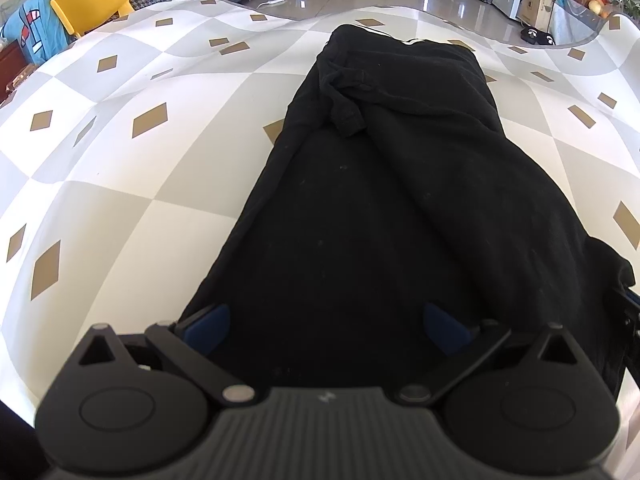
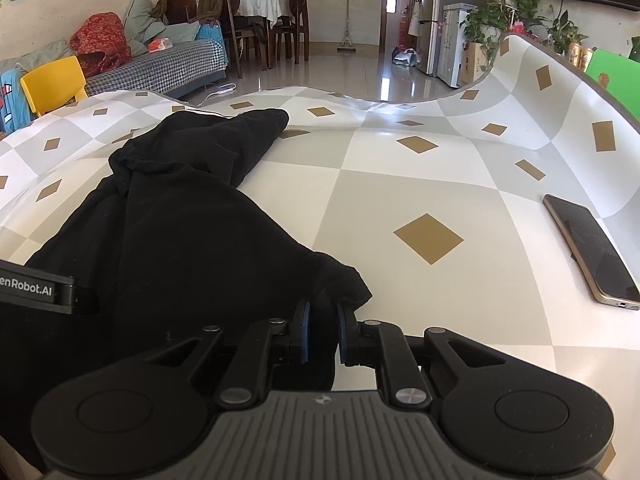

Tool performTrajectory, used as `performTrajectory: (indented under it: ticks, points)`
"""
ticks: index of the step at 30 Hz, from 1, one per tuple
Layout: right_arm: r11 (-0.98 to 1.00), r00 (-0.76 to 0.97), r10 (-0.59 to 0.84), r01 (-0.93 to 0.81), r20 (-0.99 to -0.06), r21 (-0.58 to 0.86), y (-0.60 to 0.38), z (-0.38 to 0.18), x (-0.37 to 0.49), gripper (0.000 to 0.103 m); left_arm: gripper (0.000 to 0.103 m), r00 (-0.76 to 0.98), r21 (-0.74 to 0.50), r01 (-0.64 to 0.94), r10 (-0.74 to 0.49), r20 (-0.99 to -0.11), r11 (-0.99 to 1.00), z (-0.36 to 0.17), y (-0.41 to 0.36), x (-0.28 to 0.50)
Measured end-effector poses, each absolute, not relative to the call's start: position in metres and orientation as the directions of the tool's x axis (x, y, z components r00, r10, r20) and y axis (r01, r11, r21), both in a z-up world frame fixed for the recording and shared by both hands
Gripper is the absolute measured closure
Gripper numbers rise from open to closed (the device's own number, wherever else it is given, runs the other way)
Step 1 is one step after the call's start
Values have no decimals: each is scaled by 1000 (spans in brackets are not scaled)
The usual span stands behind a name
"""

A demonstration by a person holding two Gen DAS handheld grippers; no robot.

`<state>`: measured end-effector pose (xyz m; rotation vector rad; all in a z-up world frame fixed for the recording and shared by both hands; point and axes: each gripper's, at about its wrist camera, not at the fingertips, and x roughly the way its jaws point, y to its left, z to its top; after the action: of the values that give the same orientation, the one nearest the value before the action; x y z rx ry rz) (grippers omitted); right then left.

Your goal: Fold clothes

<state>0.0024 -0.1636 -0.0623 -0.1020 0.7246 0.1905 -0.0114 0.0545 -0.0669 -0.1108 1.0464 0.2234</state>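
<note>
Lying lengthwise on the checked table (image 2: 420, 184), the black garment (image 1: 360, 200) was already folded into a long narrow strip, with a bunched sleeve or cuff on top toward its far end. The step in hand seemed to be gripping its near end for the next fold. The right gripper (image 2: 322, 330) had its jaws nearly together, pinching the garment's near right corner between the blue pads (image 2: 305, 330). The left gripper (image 1: 326, 326) hovered over the garment's near edge with its jaws spread wide, cloth lying below them and nothing clenched. A phone (image 2: 592, 248) lay well to the right of the garment, clear of the work. To my eye the next move called for the left jaws to close on the garment's near left corner, then both hands to carry that end toward the far end.
</note>
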Motion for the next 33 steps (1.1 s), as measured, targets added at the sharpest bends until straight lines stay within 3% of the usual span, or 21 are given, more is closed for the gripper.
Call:
performTrajectory:
  ticks: [2, 13, 23, 33]
  points:
    - [981, 735, 130, -194, -666, -23, -166, -63, 4, 83, 0, 482, 17, -239, 134, -866, 971, -66, 54, -13]
    - [985, 742, 117, -174, -660, -21, -166, -64, 10, 78, 0, 487, 23, -225, 133, -863, 974, -69, 48, -7]
    - [988, 749, 81, -147, -657, -45, -166, -64, 13, 92, 0, 493, 18, -216, 125, -861, 976, -68, 38, -3]
    - [995, 747, 68, -98, -661, -8, -176, -61, 18, 93, 0, 504, 10, -191, 107, -857, 982, -71, 27, 12]
